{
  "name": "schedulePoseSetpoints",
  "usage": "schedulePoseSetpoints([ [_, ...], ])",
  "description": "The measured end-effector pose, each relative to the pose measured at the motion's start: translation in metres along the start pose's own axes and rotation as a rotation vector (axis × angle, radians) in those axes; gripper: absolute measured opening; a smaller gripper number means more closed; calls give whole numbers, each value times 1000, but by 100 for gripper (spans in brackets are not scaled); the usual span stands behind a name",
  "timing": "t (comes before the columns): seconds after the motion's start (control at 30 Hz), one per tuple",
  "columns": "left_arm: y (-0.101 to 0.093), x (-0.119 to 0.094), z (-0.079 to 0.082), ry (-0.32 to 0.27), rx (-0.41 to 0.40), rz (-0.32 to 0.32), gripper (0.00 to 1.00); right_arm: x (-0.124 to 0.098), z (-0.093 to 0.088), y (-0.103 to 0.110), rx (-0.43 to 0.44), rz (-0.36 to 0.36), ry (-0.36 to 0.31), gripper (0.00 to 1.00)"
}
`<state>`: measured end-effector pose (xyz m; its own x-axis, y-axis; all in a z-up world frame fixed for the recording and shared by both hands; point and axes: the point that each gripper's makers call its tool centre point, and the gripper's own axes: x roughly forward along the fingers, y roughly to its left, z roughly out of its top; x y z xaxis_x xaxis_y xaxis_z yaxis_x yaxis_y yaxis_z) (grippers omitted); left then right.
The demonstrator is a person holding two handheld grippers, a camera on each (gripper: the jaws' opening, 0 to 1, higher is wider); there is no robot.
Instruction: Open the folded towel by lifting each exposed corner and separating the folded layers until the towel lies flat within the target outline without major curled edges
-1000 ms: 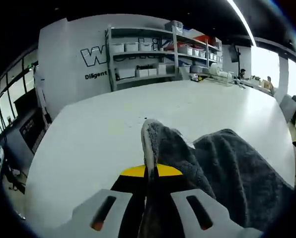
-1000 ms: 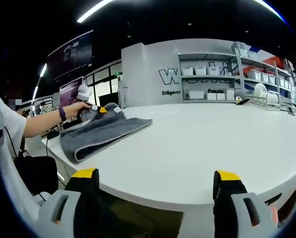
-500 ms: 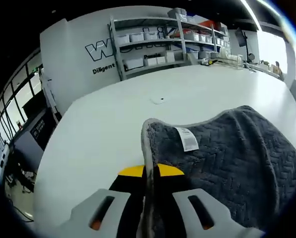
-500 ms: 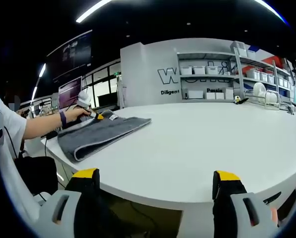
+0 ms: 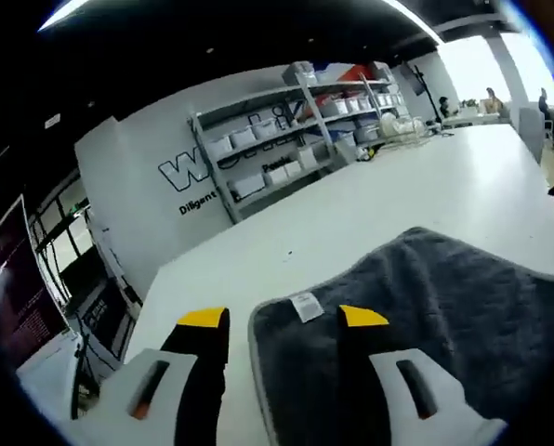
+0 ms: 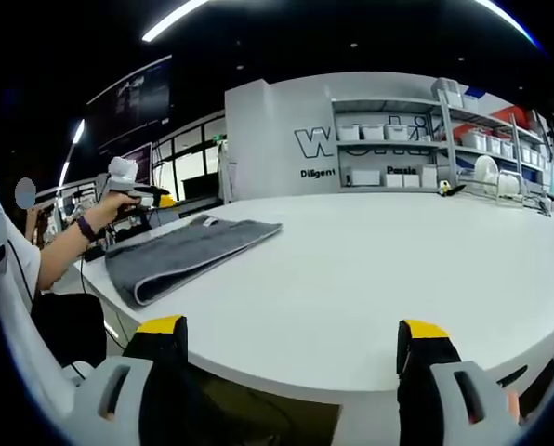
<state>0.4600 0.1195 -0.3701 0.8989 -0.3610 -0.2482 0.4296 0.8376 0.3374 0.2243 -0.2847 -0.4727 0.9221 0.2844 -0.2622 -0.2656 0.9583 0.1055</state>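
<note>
The left gripper (image 5: 282, 321) has let go of the grey towel (image 5: 426, 316) and now hangs above its tagged corner, its 2 jaws wide apart and holding nothing. The towel lies folded on the white table (image 6: 370, 269), near the edge. The right gripper (image 6: 291, 334) hangs off that edge, jaws spread, empty.

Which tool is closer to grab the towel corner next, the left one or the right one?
Probably the left tool. It is open right over the gray towel's corner with the white tag. The right tool is open too, but off the table's near edge, away from the towel.
</note>
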Motion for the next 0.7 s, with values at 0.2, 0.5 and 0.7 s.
schedulePoseSetpoints([
  [0.2,-53,-42,-23,-13,-134,-121,74,5,7,4,-15,18,-8,96],
  [0.5,-79,-77,-37,-37,-269,-136,96,3,8,5,-21,22,-8,96],
  [0.7,-96,-91,-41,-25,-337,-180,99,2,6,5,-14,20,-6,96],
])
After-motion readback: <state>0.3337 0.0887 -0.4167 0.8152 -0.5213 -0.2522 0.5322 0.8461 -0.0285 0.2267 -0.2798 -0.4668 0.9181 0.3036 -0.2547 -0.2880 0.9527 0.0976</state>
